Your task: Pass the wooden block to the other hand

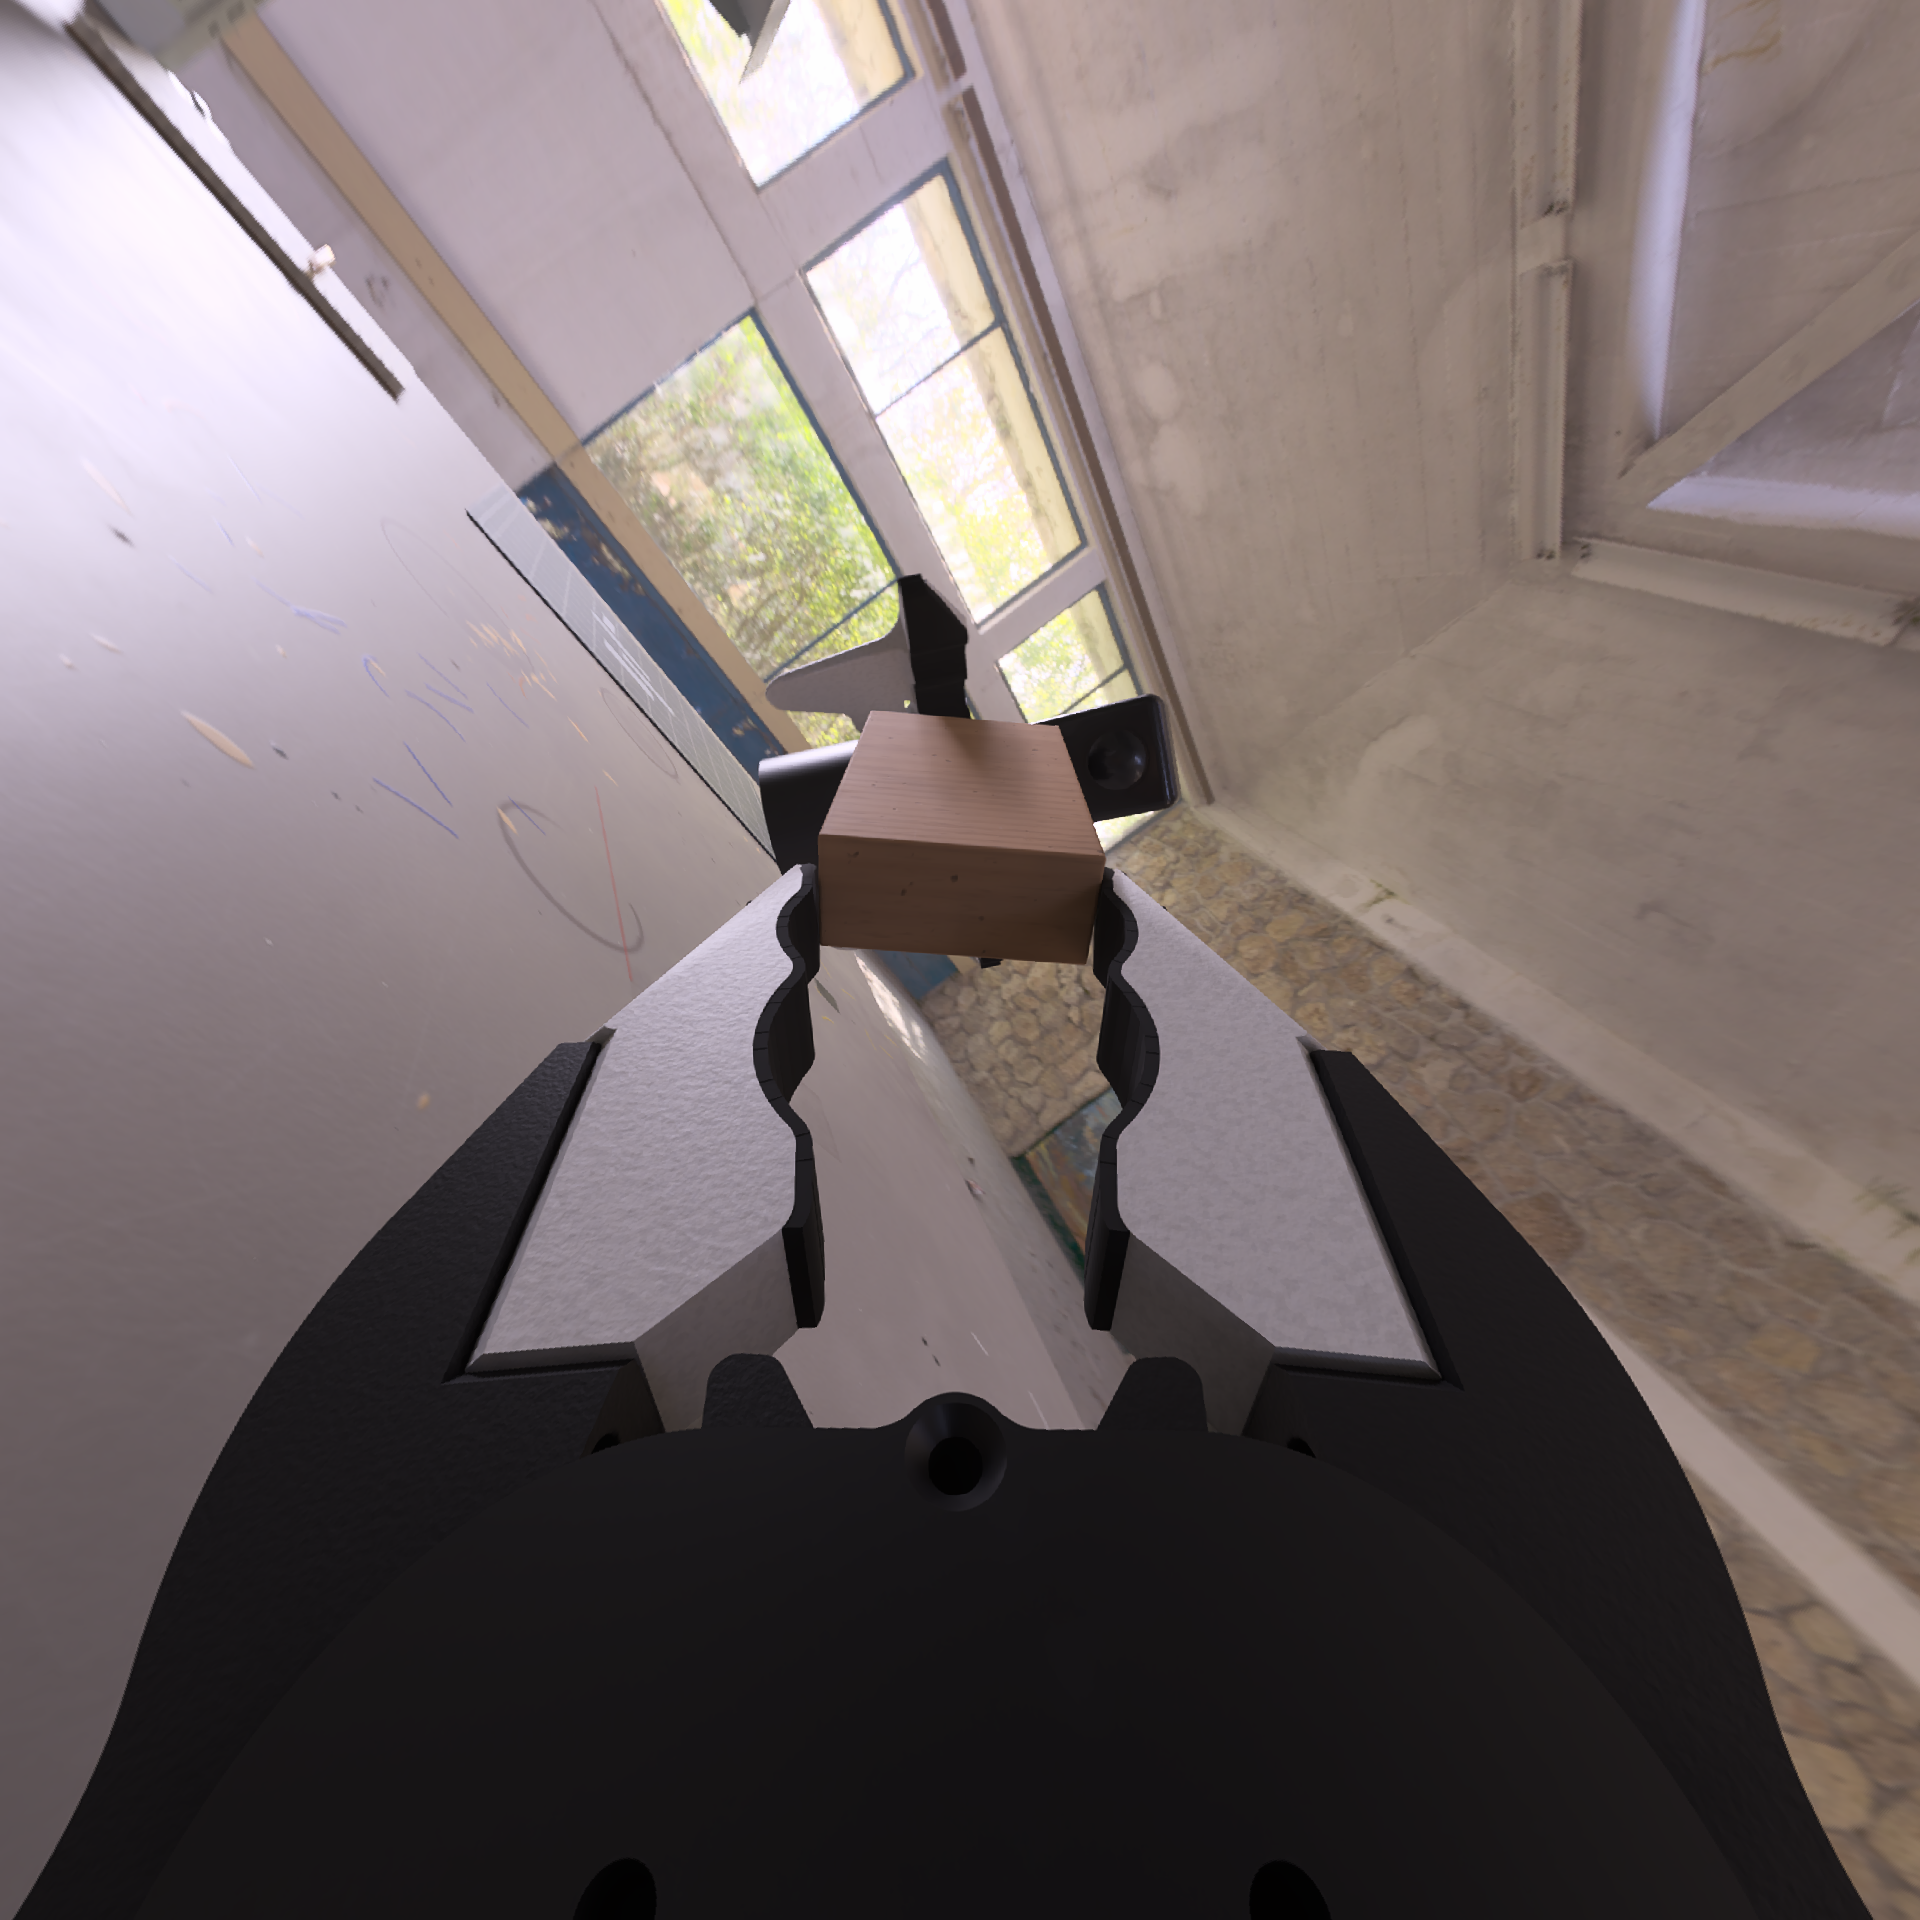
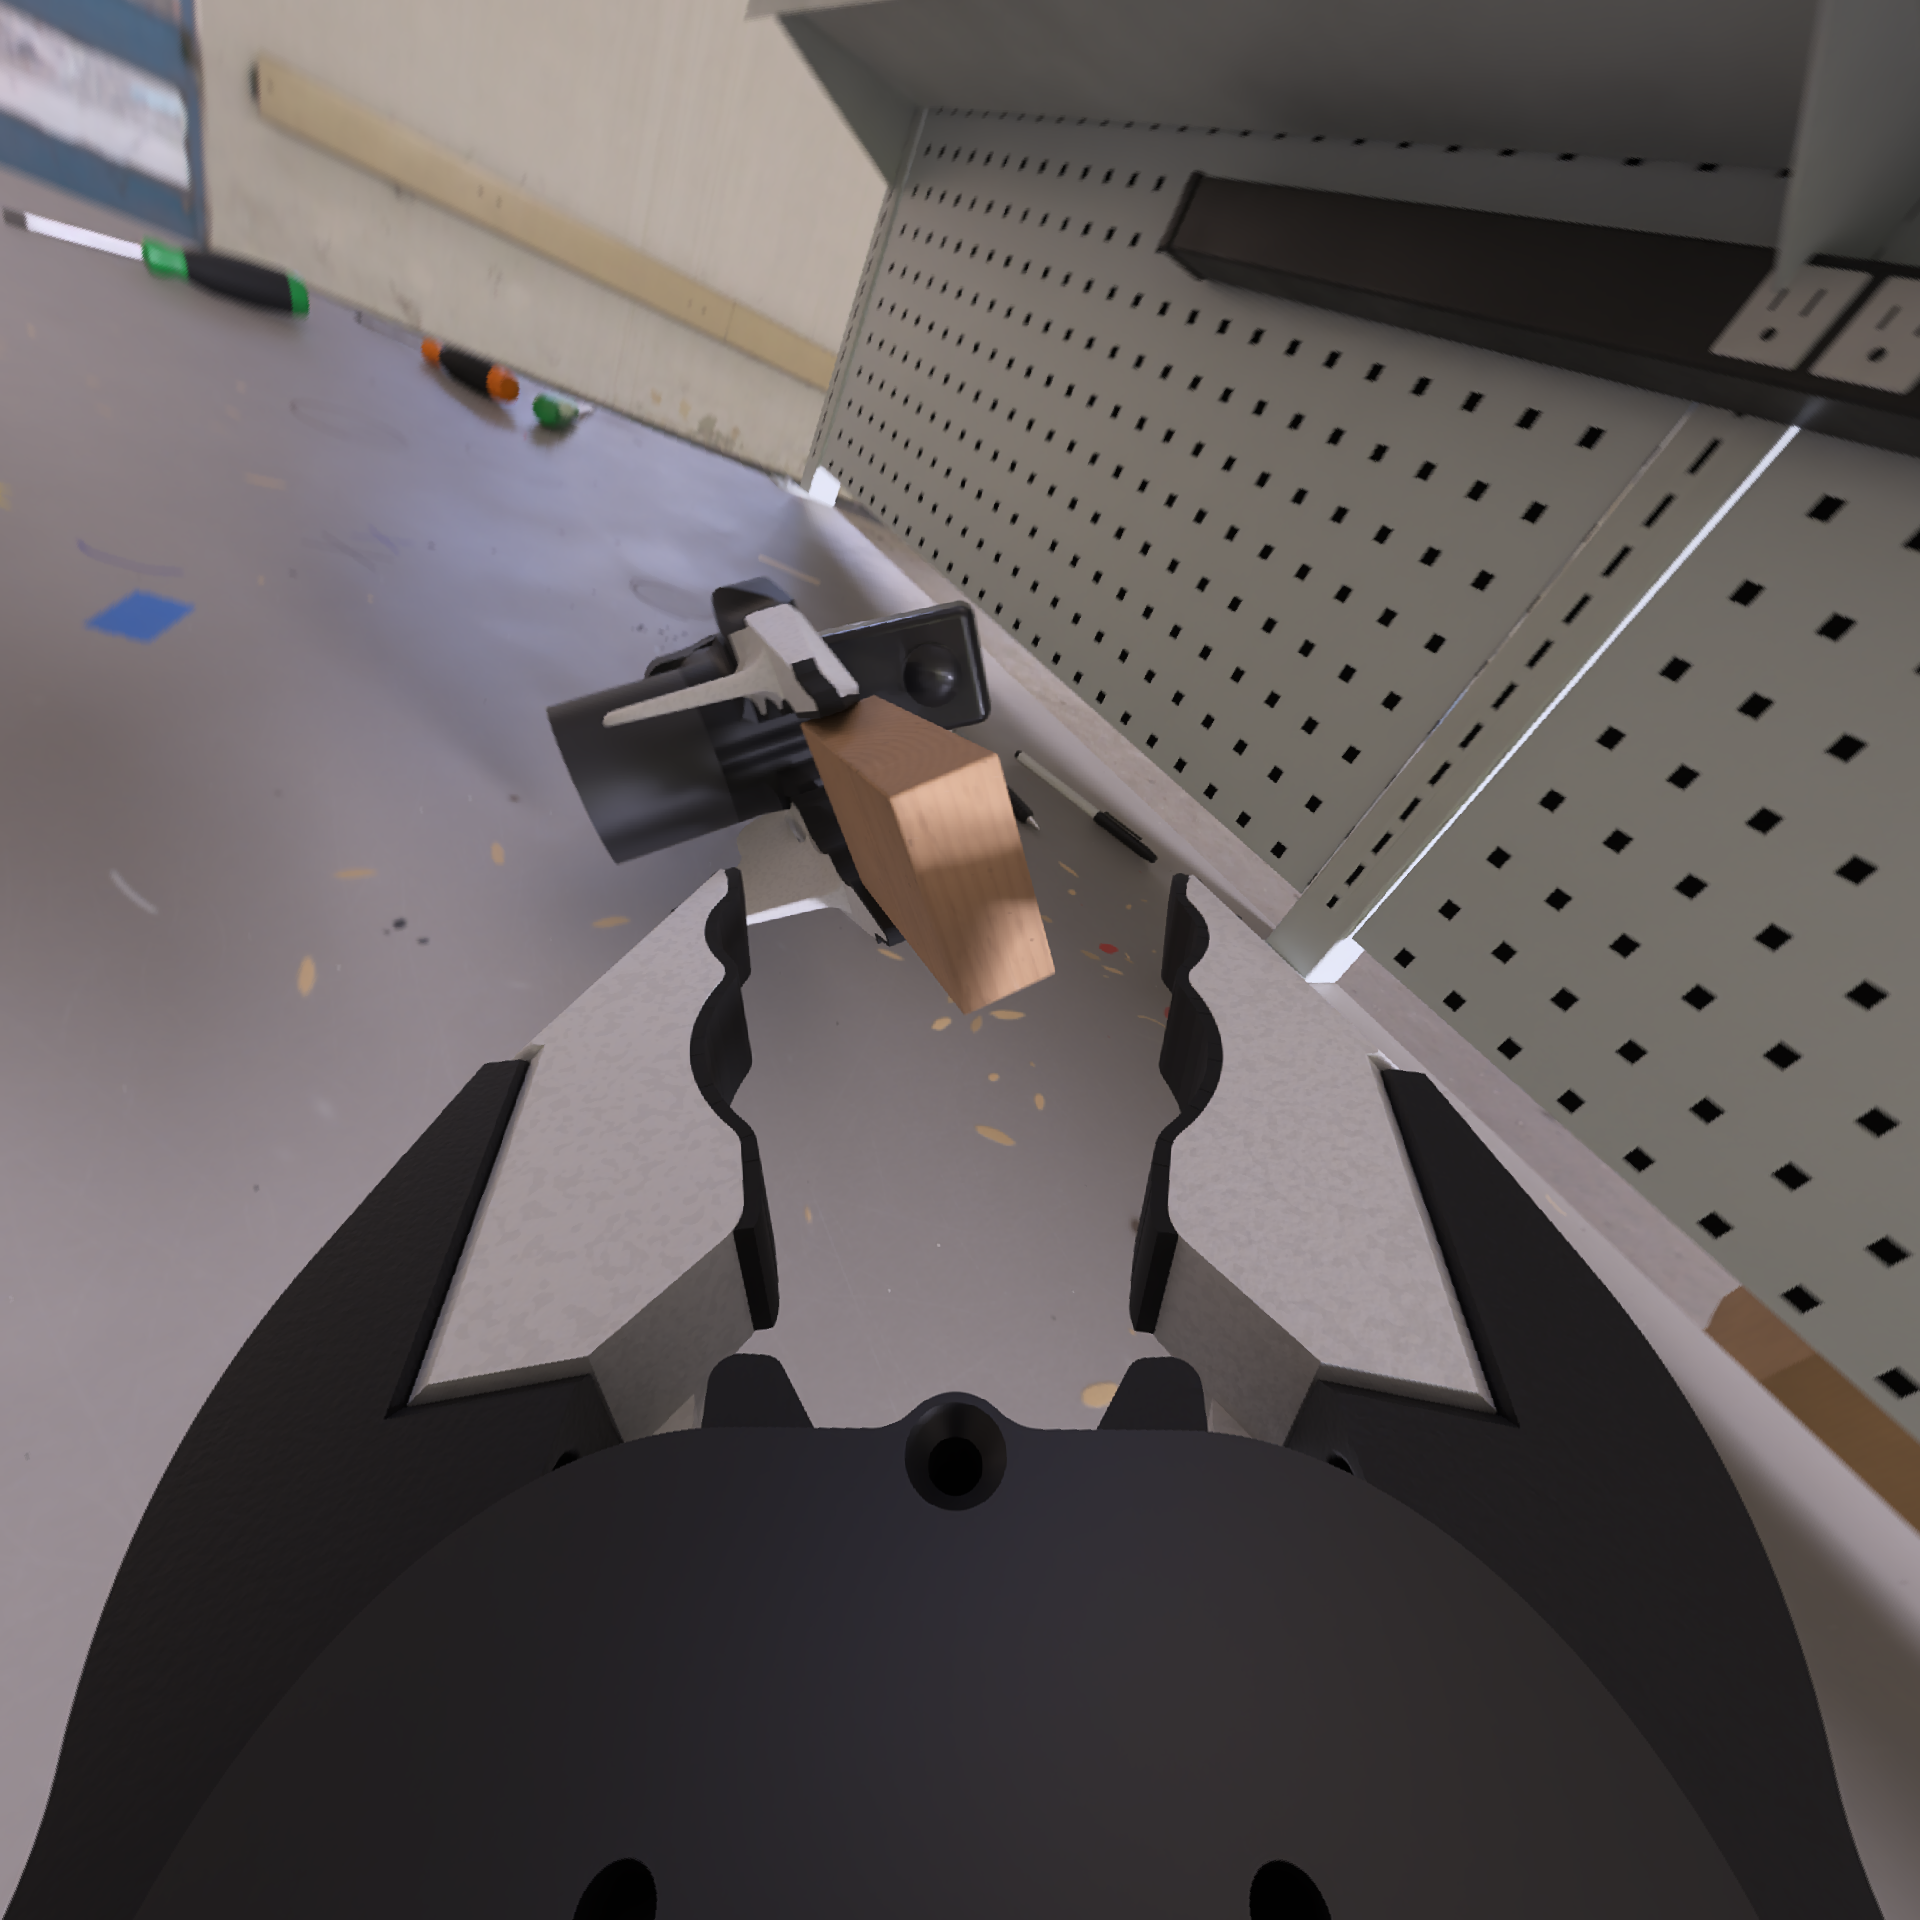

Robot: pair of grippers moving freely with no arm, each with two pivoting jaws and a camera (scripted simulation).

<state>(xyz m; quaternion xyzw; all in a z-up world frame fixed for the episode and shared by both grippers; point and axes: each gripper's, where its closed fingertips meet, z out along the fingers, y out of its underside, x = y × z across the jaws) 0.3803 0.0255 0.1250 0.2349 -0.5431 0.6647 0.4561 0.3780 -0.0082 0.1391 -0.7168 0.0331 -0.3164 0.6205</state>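
Note:
My left gripper (image 1: 954, 902) is shut on the wooden block (image 1: 961, 844), a light brown rectangular piece held by its near end at the fingertips, in the air above the grey bench. My right gripper (image 2: 954, 891) is open and empty. In the right wrist view the left gripper (image 2: 852, 800) shows farther off, holding the block (image 2: 940, 862), whose free end points at me and reaches about level with my open fingertips, touching neither. In the left wrist view the right gripper (image 1: 935, 665) shows behind the block, partly hidden.
The grey bench top (image 2: 312, 831) carries a green-handled screwdriver (image 2: 223, 275), an orange-tipped one (image 2: 468, 369), a pen (image 2: 1081, 810) and a blue square (image 2: 140, 615). A pegboard wall (image 2: 1351, 623) stands at the right. Windows (image 1: 935, 416) lie beyond.

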